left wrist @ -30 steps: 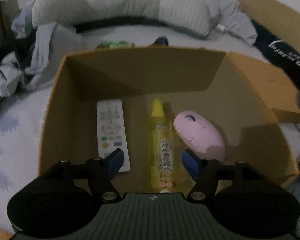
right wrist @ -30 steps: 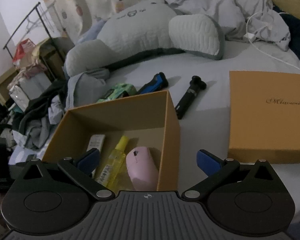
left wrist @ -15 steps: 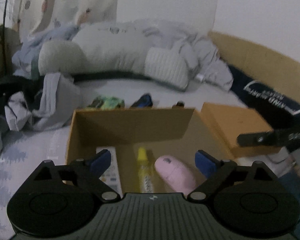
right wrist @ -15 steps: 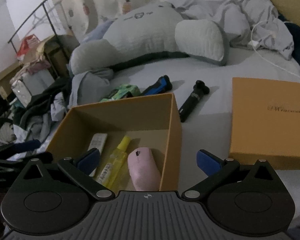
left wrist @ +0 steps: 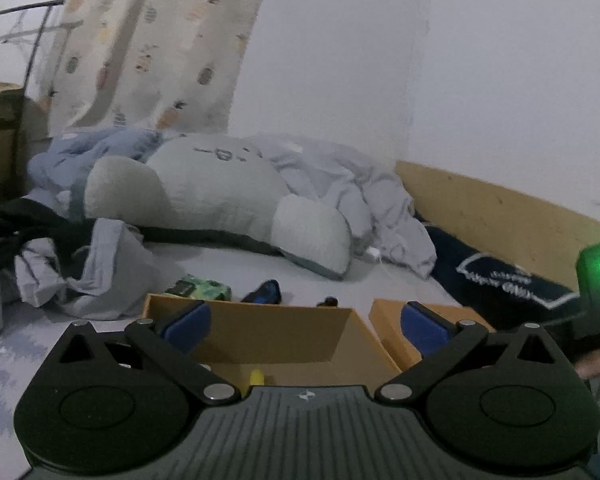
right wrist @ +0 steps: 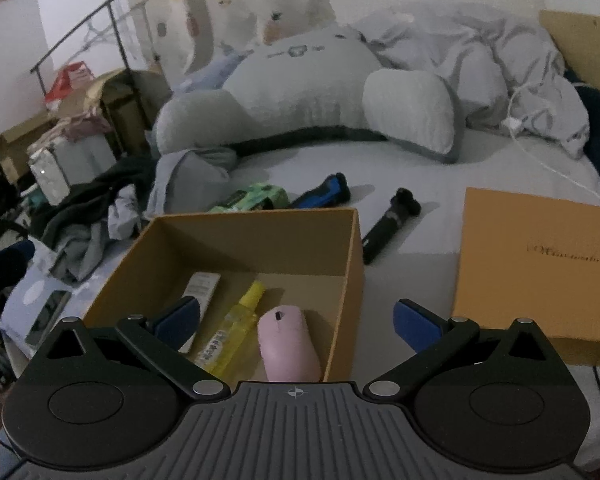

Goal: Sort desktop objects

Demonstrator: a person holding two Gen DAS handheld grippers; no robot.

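Observation:
An open orange cardboard box (right wrist: 352, 264) sits on the bed. Inside lie a white remote (right wrist: 202, 286), a yellow bottle (right wrist: 236, 326) and a pink mouse (right wrist: 286, 344). My right gripper (right wrist: 296, 320) hovers above the box's near edge, open and holding nothing. My left gripper (left wrist: 304, 326) is raised over the same box (left wrist: 276, 332) with its jaws still opening and nothing between them; only the bottle's yellow tip (left wrist: 257, 377) shows there. Behind the box on the sheet lie a green packet (right wrist: 256, 196), a blue-black tool (right wrist: 324, 192) and a black handle-shaped thing (right wrist: 388, 228).
The orange box lid (right wrist: 540, 268) lies flat to the right. A big grey plush cushion (right wrist: 308, 92) and crumpled bedding fill the back of the bed. Clothes (right wrist: 96, 208) pile up at the left edge, and a white cable (right wrist: 540, 156) runs at the right.
My left gripper has risen and tilted up away from the box interior, and its jaws have spread wider. The right gripper shifted only slightly and stays open.

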